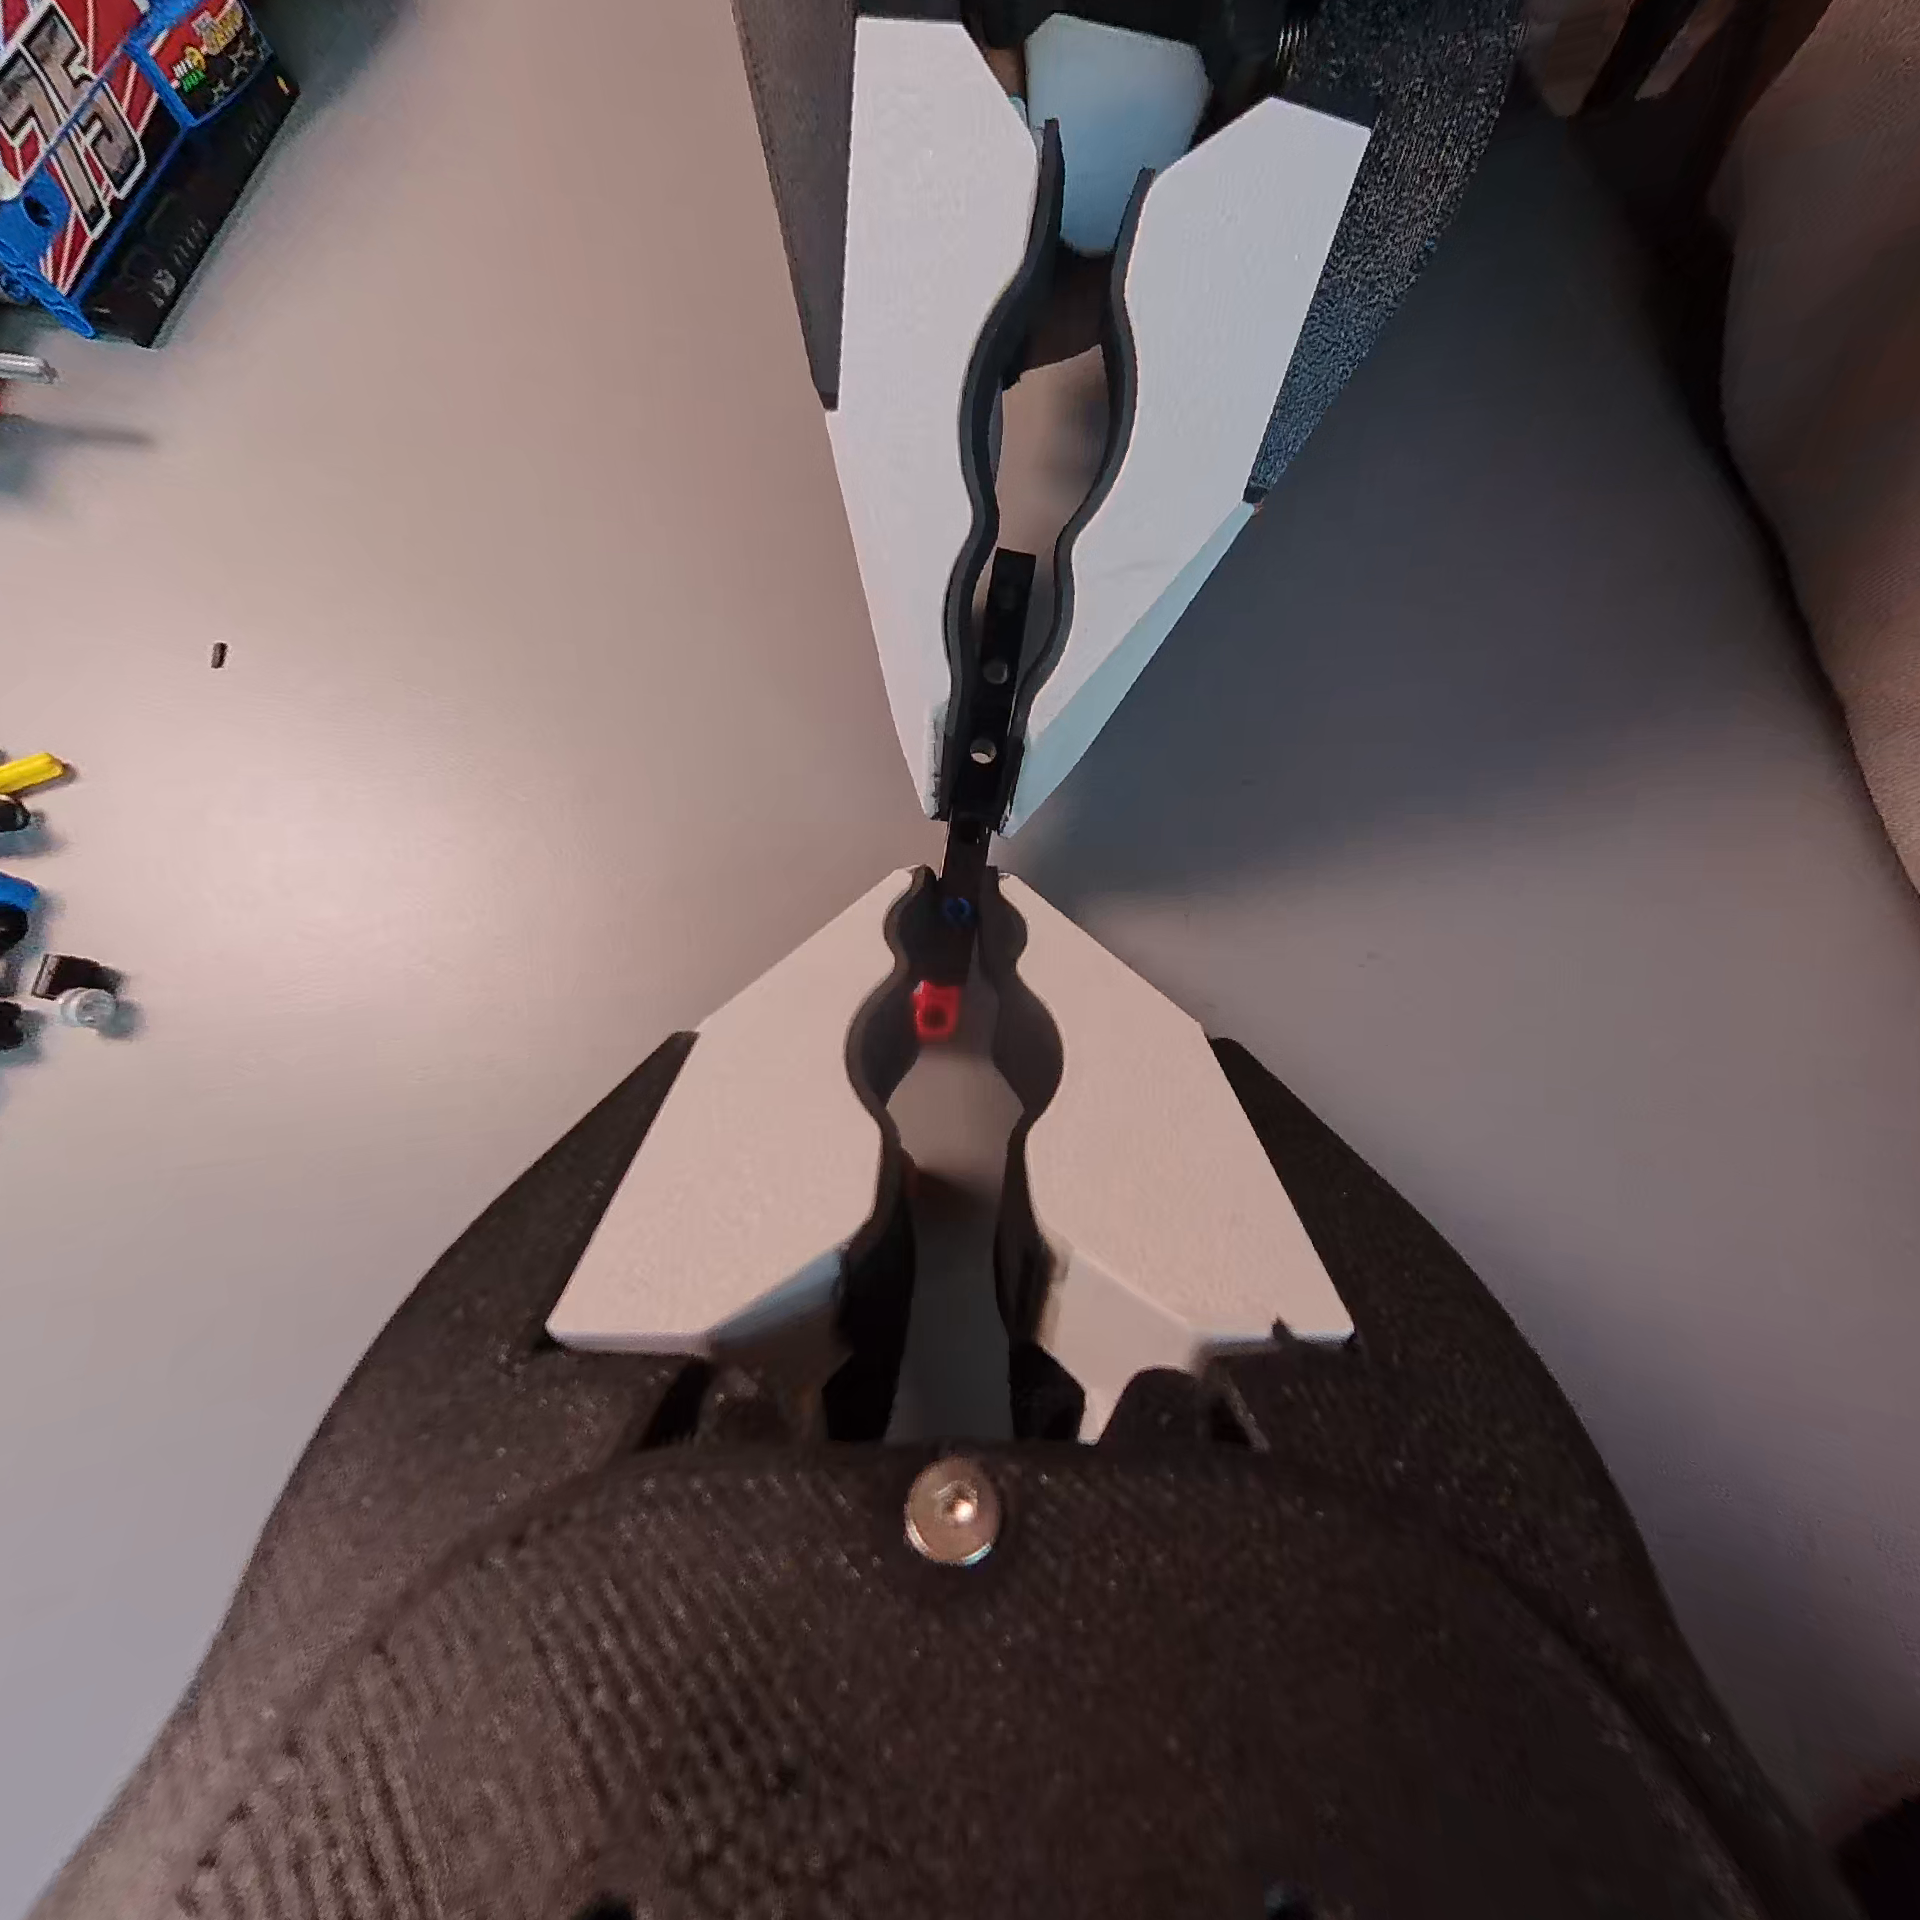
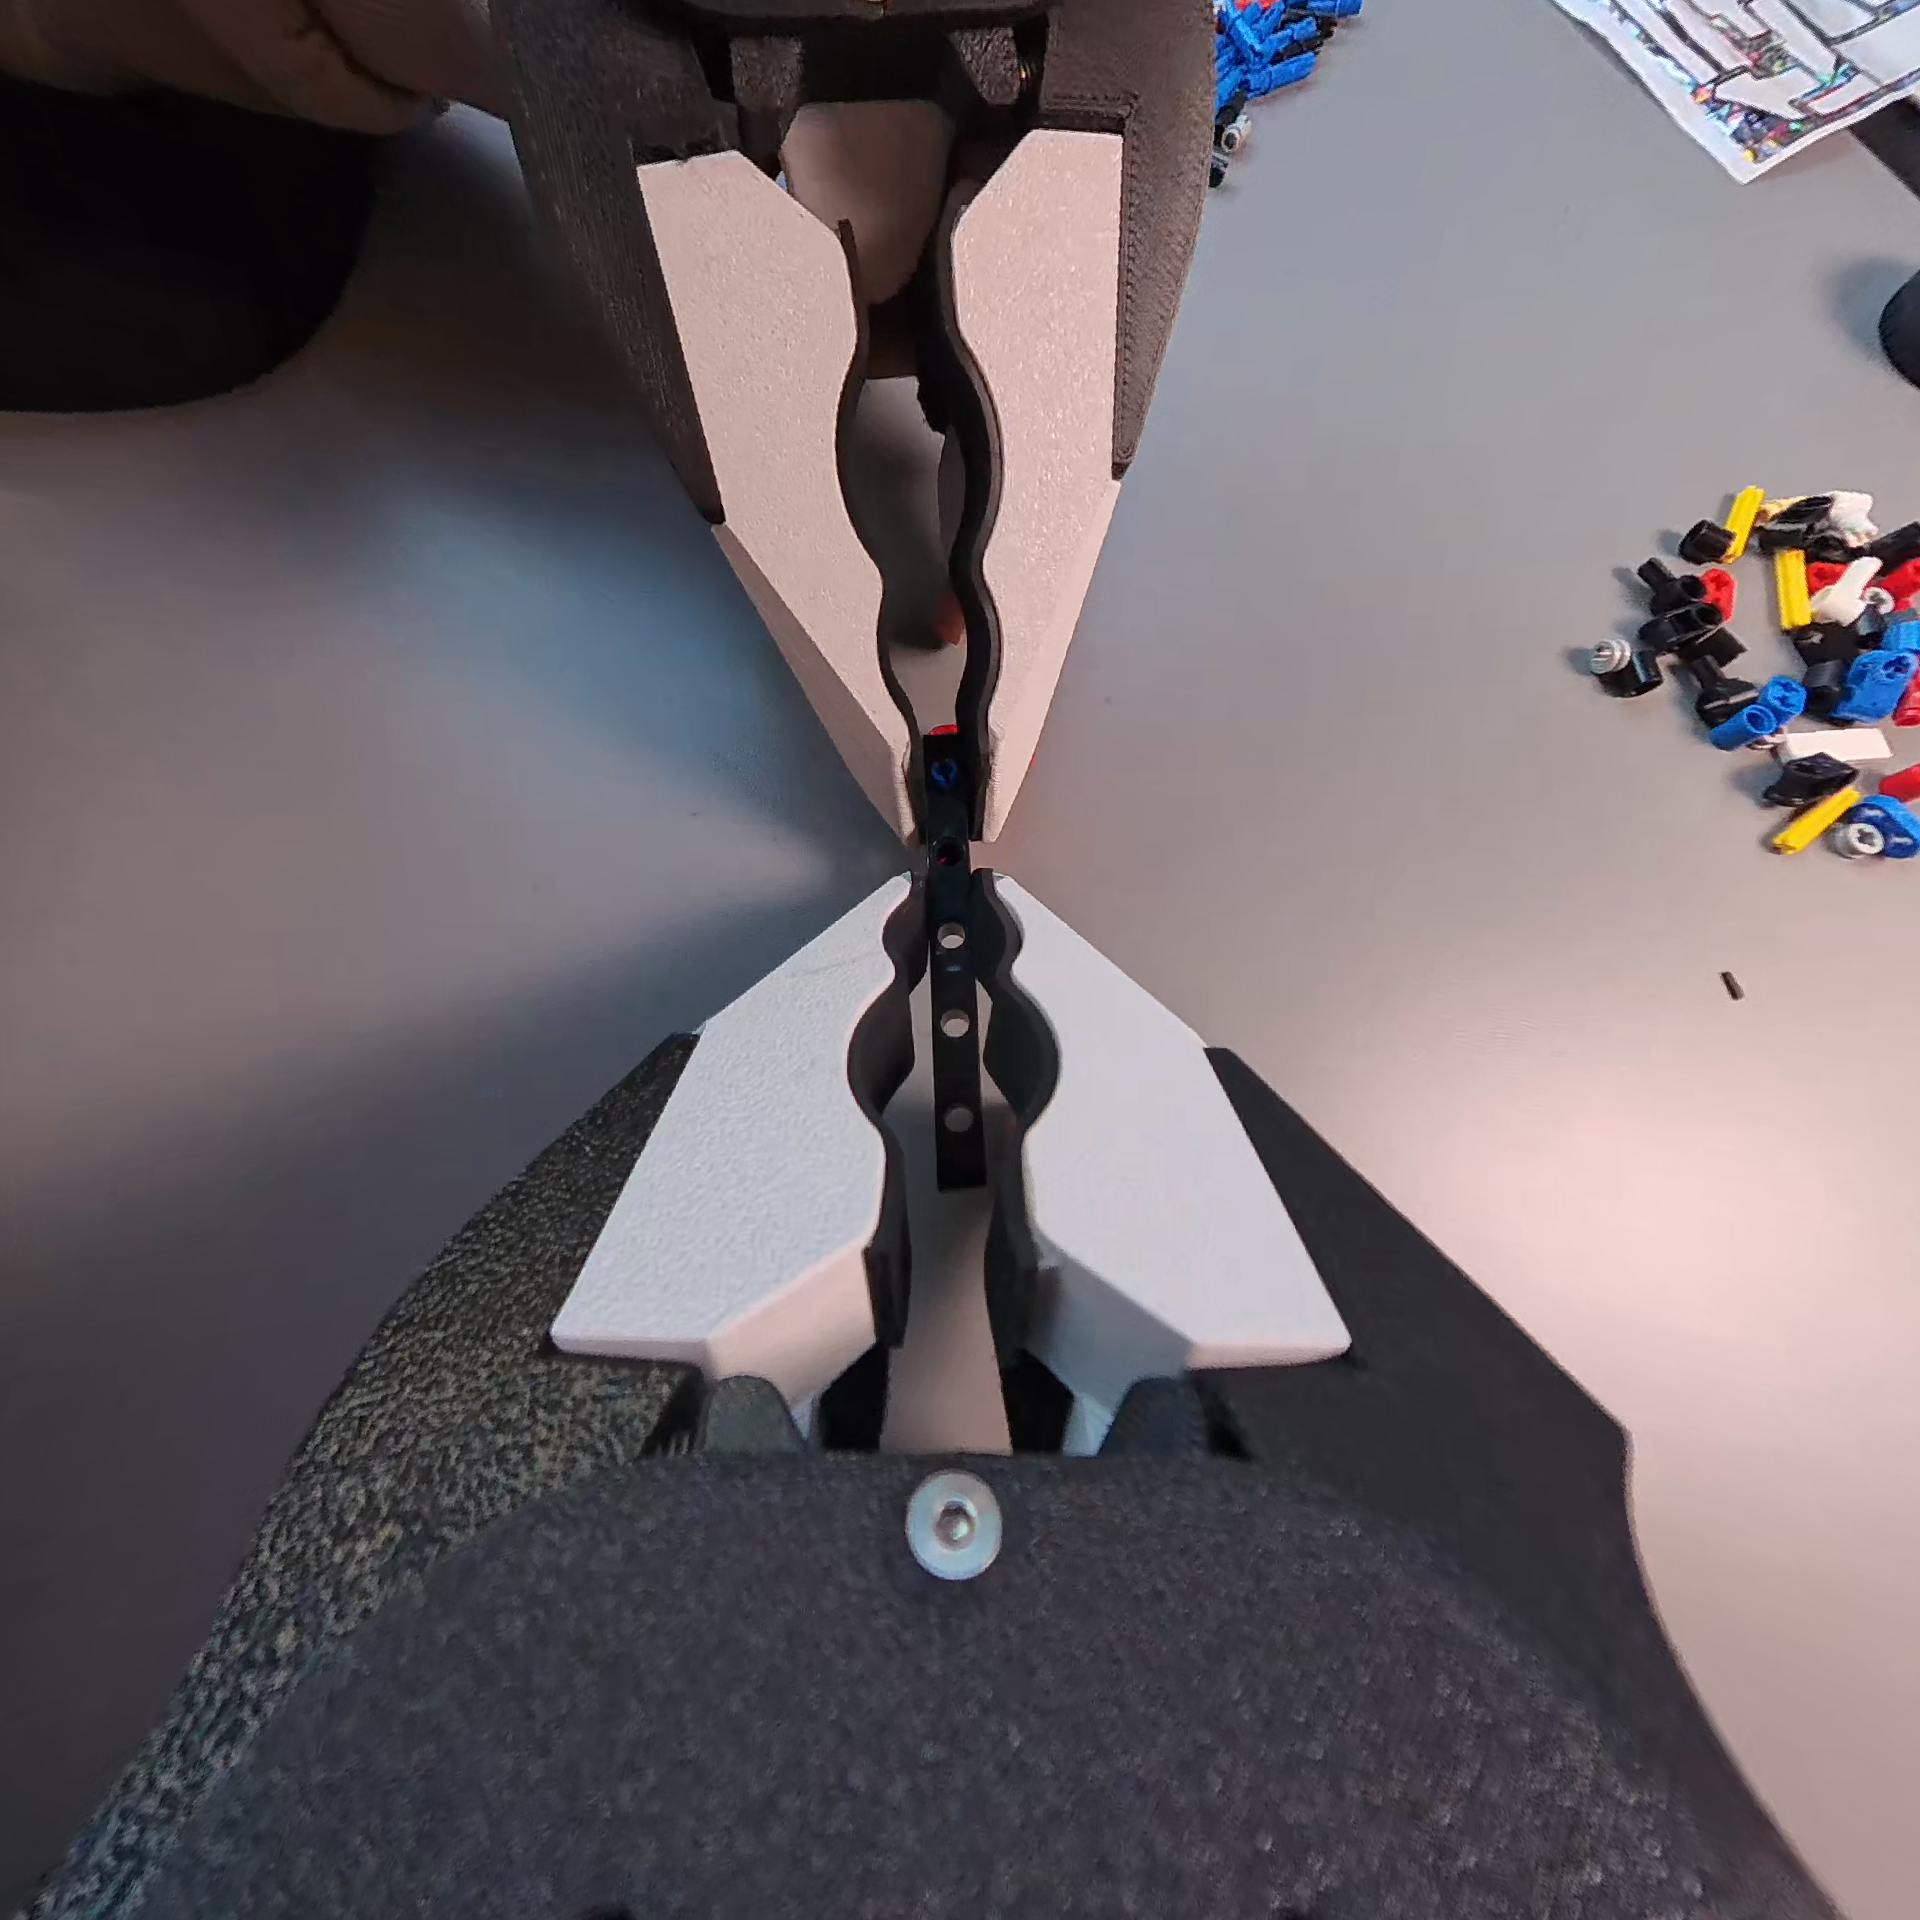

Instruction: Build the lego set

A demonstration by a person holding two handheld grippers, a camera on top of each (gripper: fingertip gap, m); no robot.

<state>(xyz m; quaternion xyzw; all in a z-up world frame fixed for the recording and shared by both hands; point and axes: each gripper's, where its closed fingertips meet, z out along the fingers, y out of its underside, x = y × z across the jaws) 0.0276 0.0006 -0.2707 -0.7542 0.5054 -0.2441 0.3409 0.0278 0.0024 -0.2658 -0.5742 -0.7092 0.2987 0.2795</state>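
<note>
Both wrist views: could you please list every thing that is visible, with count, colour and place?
Beam with holes: one, black, held between both grippers above the table.
Small pieces on the beam: one red, one blue, at the left gripper's end.
Loose pieces: many, black, blue, yellow, red and white, in a heap on the table.
Blue pieces: a second heap, far edge.
Box: one, blue, red and black, table corner.
Printed sheet: one, white, far corner.
Table: one, grey.
Left gripper: white fingers, shut on the beam.
Right gripper: white fingers, shut on the beam.
</note>
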